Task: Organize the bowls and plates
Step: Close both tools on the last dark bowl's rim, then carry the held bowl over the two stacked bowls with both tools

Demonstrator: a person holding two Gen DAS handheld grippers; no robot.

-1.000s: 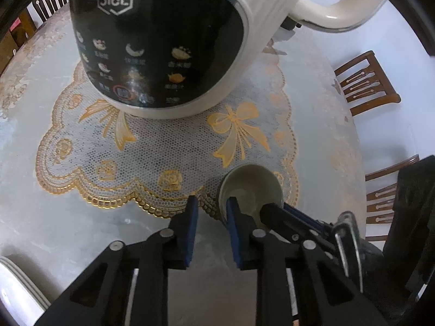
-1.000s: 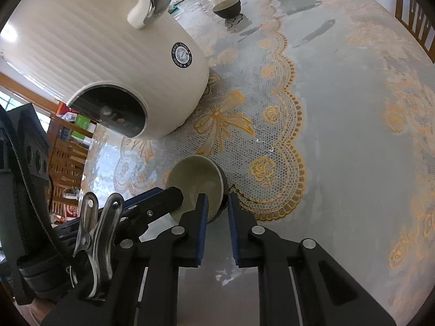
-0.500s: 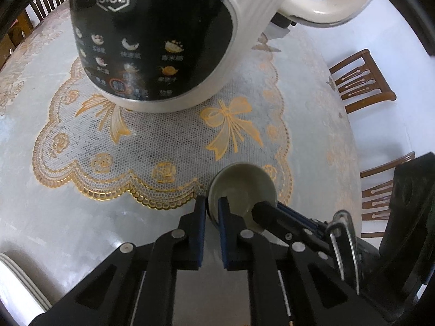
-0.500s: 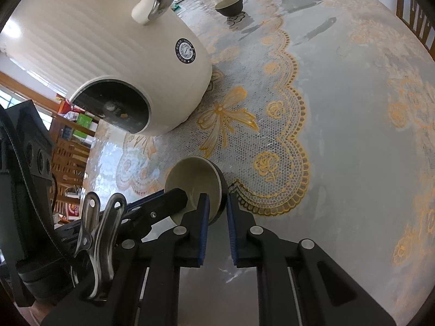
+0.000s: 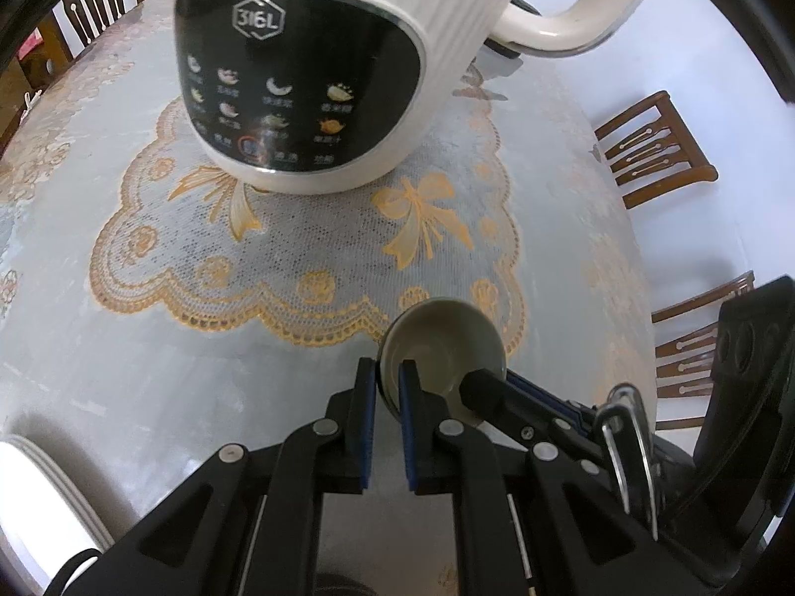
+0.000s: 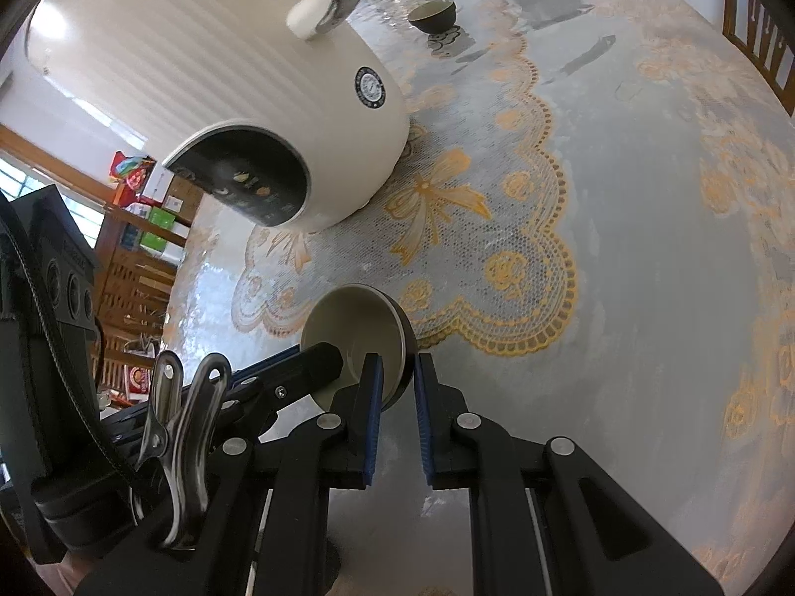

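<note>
— What sits where?
— The rice cooker (image 5: 318, 74) stands on the lace mat (image 5: 308, 258); the small bowl (image 5: 442, 347) sits at the mat's scalloped edge, near you.

— Your hold?
— Both grippers pinch its rim from opposite sides, left gripper (image 5: 386, 382) and right gripper (image 6: 397, 377), probably to lift it level.

— Hidden?
— The bowl's foot; white plates (image 5: 30, 496) are cut off.

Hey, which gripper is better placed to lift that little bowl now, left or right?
Either, marginally the right. Both the left gripper and the right gripper have jaws straddling the small bowl's rim, one inside, one outside. The right grips the near rim squarely; neither looks blocked.
</note>
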